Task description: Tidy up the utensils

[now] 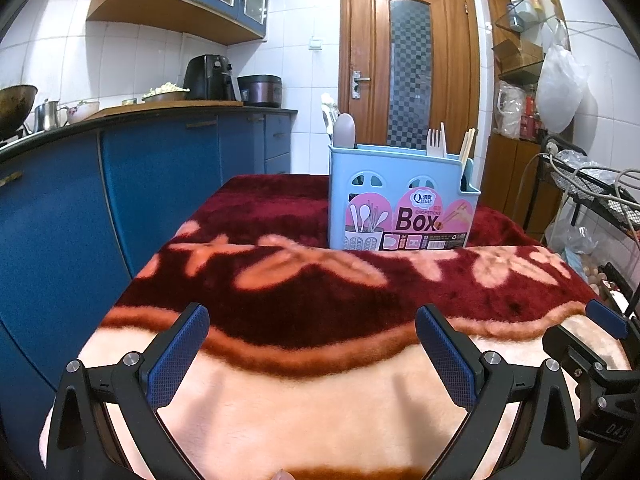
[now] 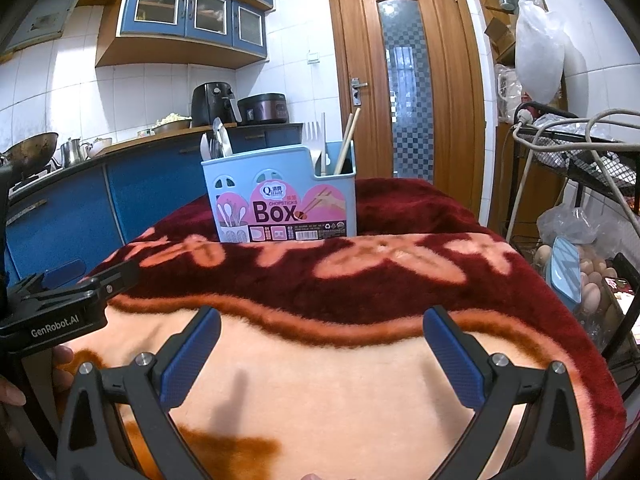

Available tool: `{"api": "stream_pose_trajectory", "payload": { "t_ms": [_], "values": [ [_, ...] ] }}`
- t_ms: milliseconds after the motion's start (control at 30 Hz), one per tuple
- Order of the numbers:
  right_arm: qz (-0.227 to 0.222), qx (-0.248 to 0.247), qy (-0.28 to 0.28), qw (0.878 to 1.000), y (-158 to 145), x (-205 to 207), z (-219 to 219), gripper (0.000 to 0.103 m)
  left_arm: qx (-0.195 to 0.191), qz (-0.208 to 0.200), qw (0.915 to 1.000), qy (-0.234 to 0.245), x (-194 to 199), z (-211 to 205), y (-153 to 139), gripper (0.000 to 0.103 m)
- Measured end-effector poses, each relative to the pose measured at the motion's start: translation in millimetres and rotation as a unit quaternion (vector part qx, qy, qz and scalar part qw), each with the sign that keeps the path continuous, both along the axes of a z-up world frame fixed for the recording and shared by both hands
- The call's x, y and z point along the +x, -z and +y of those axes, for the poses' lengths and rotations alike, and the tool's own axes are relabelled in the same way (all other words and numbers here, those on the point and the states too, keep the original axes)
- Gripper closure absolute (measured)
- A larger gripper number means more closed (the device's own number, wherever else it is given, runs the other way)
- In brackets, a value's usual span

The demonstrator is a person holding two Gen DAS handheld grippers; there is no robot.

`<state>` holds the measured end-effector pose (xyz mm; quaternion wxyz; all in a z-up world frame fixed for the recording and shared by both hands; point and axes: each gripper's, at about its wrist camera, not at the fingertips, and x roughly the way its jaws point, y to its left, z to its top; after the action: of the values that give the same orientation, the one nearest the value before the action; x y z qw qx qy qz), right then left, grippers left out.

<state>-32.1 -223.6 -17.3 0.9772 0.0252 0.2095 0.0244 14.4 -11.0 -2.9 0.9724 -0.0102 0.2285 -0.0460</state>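
Left gripper and right gripper, jaws wide apart and empty, face a blue utensil holder labelled "CHOPSTICKS Box", standing well ahead of both on a blanket; left gripper's body reads "GenRobot.AI".

Left tongs and right tongs both gape empty.

A plush red floral blanket carries the blue utensil box.

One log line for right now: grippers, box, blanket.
left gripper open, empty | right gripper open, empty | utensil box upright, holding utensils | blanket bare
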Motion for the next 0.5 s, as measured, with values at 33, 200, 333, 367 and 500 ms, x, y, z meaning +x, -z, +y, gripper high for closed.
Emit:
{"api": "stream_pose_trajectory", "payload": {
  "t_ms": [33, 200, 333, 367, 500],
  "values": [
    [0.000, -0.001, 0.000, 1.000, 0.4, -0.5, 0.3, 0.000, 0.001, 0.000, 1.0000, 0.000, -0.2, -0.8, 0.4, 0.001],
    [0.001, 0.001, 0.000, 1.000, 0.0, -0.9, 0.0, 0.000, 0.000, 0.001, 1.0000, 0.000, -0.2, -1.2, 0.2, 0.001],
    [0.001, 0.000, -0.001, 1.000, 0.3, -0.7, 0.4, 0.000, -0.001, 0.002, 1.0000, 0.001, -0.8, -1.3, 0.4, 0.001],
    [0.001, 0.000, 0.000, 1.000, -0.3, -0.1, 0.1, 0.000, -0.001, 0.001, 1.0000, 0.001, -0.3, -0.5, 0.1, 0.001],
    [0.001, 0.000, 0.000, 1.000, 0.2, -0.9, 0.4, 0.000, -0.001, 0.002, 1.0000, 0.001, -0.5, -1.0, 0.2, 0.001]
  ]
}}
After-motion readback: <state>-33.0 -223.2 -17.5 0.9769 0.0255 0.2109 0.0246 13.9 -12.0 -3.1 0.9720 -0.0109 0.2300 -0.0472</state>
